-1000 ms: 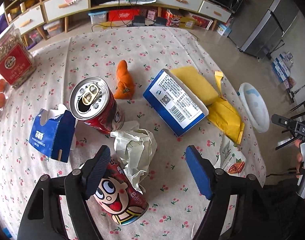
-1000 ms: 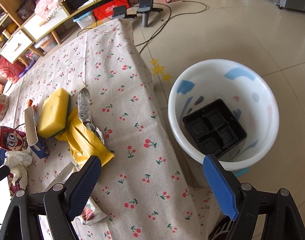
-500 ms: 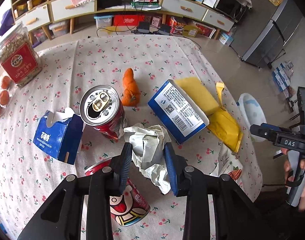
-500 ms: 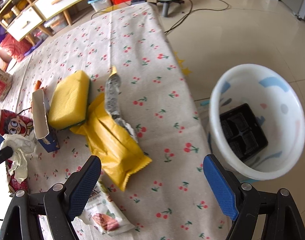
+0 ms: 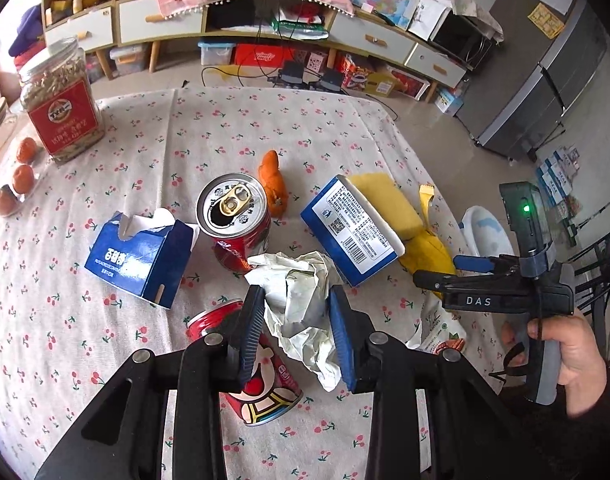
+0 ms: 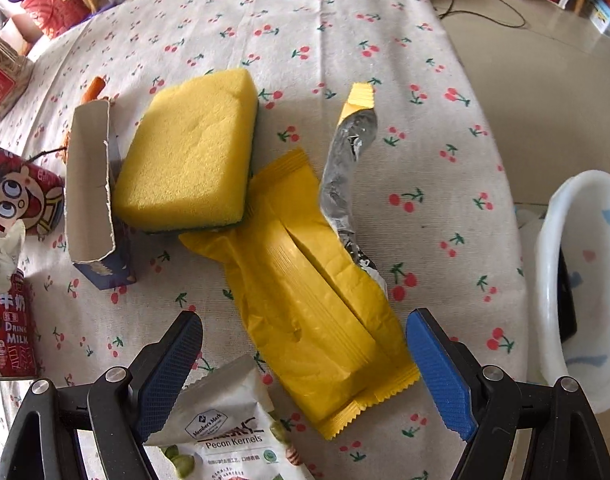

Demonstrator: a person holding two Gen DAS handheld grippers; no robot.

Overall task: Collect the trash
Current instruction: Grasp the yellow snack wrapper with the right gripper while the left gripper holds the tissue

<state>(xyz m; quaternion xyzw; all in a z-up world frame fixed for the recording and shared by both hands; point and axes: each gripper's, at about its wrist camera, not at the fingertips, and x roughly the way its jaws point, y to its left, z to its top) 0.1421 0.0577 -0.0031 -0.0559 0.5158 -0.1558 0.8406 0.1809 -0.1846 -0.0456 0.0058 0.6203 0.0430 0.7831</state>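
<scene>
My left gripper [image 5: 295, 312] is shut on a crumpled white paper wad [image 5: 301, 300], lifted a little above the cherry-print tablecloth [image 5: 233, 132]. Under it lies a red cartoon milk can [image 5: 261, 384]. My right gripper [image 6: 303, 360] stands open over a torn yellow snack wrapper [image 6: 305, 292], its pads on either side of the wrapper's near end and apart from it. A pecan kernels packet [image 6: 229, 436] lies by the left pad. The white trash tub [image 6: 577, 280] stands on the floor off the table's right edge. In the left wrist view the right gripper [image 5: 465, 270] is held by a hand.
A yellow sponge [image 6: 193, 152] and an open blue carton [image 6: 93, 184] lie left of the wrapper. An upright opened red can [image 5: 235, 220], a blue tissue box [image 5: 141, 256], an orange peel [image 5: 273, 184] and a seed jar [image 5: 61, 104] stand further back.
My left gripper closed on the paper wad and raised it slightly. My right gripper swung left from above the trash tub and came down over the yellow wrapper, still open.
</scene>
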